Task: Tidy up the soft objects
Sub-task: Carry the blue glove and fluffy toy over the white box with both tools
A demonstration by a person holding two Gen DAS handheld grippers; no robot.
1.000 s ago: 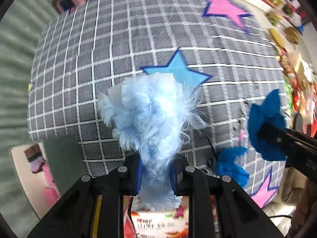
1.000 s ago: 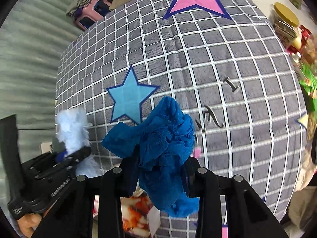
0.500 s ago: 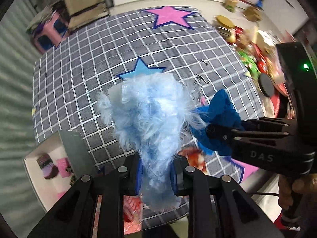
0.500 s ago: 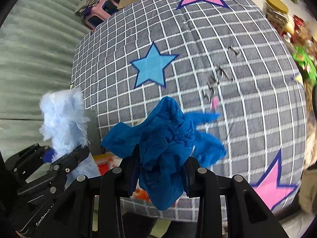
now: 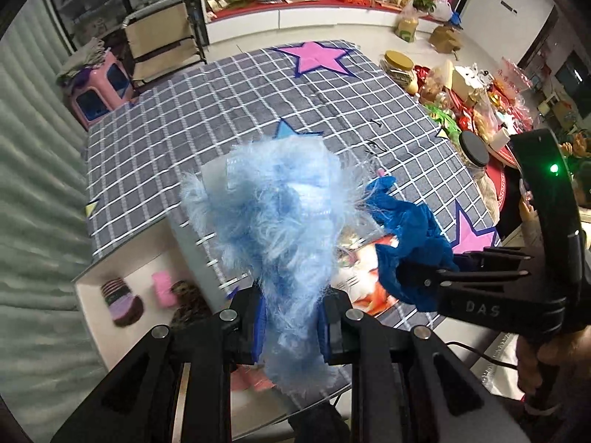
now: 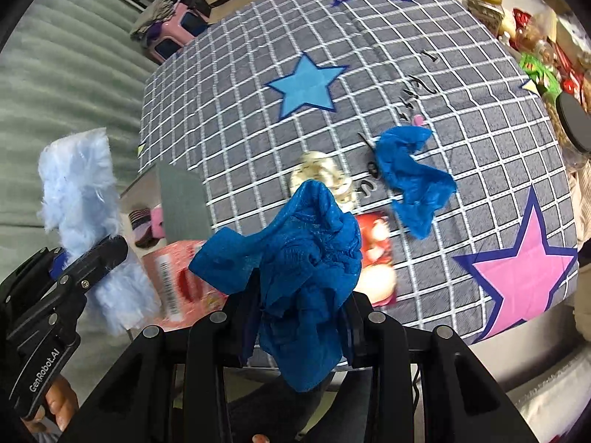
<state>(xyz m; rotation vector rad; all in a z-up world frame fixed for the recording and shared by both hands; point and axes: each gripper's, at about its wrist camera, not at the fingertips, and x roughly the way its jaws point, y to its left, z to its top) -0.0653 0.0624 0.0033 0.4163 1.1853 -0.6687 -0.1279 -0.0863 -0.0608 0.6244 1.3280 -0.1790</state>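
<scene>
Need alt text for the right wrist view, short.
The right tool grips a crumpled dark blue cloth above a grey checked tablecloth with star patches. A second blue cloth lies on the tablecloth beyond it; at left the left tool holds a fluffy light blue piece.

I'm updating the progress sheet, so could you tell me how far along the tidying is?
Done: a few small items lie in the white box. In hand: left gripper clamps the fluffy light-blue piece, right gripper the blue cloth. Left: another blue cloth on the table.
</scene>
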